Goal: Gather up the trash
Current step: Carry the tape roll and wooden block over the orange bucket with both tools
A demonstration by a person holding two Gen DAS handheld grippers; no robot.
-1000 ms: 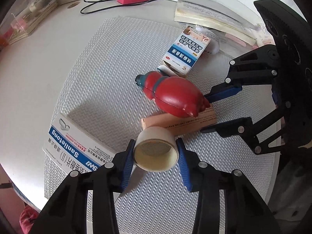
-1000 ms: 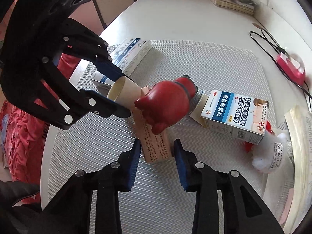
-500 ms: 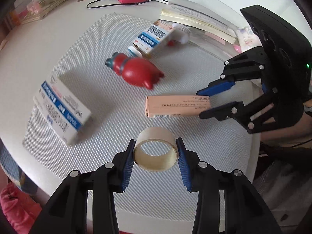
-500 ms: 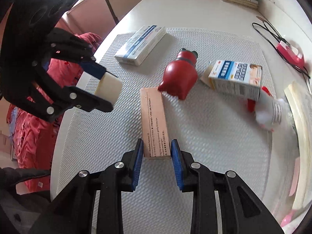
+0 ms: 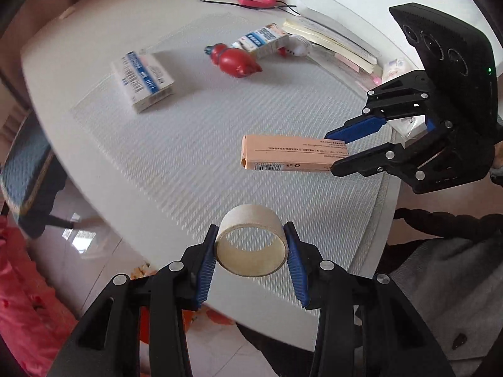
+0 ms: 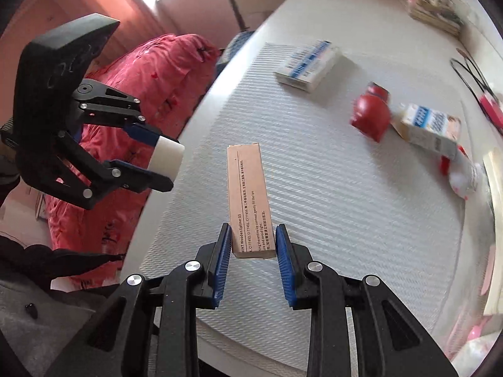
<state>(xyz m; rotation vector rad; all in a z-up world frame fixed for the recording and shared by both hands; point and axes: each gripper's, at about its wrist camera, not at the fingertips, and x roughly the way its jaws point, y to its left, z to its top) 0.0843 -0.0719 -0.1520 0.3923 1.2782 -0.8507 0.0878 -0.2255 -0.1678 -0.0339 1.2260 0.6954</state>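
Note:
My left gripper (image 5: 251,249) is shut on an empty cardboard tape roll (image 5: 251,240), held in the air over the near edge of the white table; it shows in the right wrist view (image 6: 166,157) too. My right gripper (image 6: 254,245) is shut on a long peach carton (image 6: 250,199) and holds it lifted above the ribbed mat; the carton also shows in the left wrist view (image 5: 292,156). On the mat lie a blue-and-white medicine box (image 5: 143,80), a red bottle (image 5: 235,61) and a second blue-and-white box (image 5: 261,42).
A white ribbed mat (image 5: 204,144) covers the white table (image 5: 63,40). Books (image 5: 330,37) and a pink device with black cable (image 5: 256,0) lie at the far side. A red quilt (image 6: 151,72) is beside the table's left edge.
Both grippers have pulled back and up from the table. The right gripper has closed on the peach carton and lifted it. The tape roll moved out past the mat's edge.

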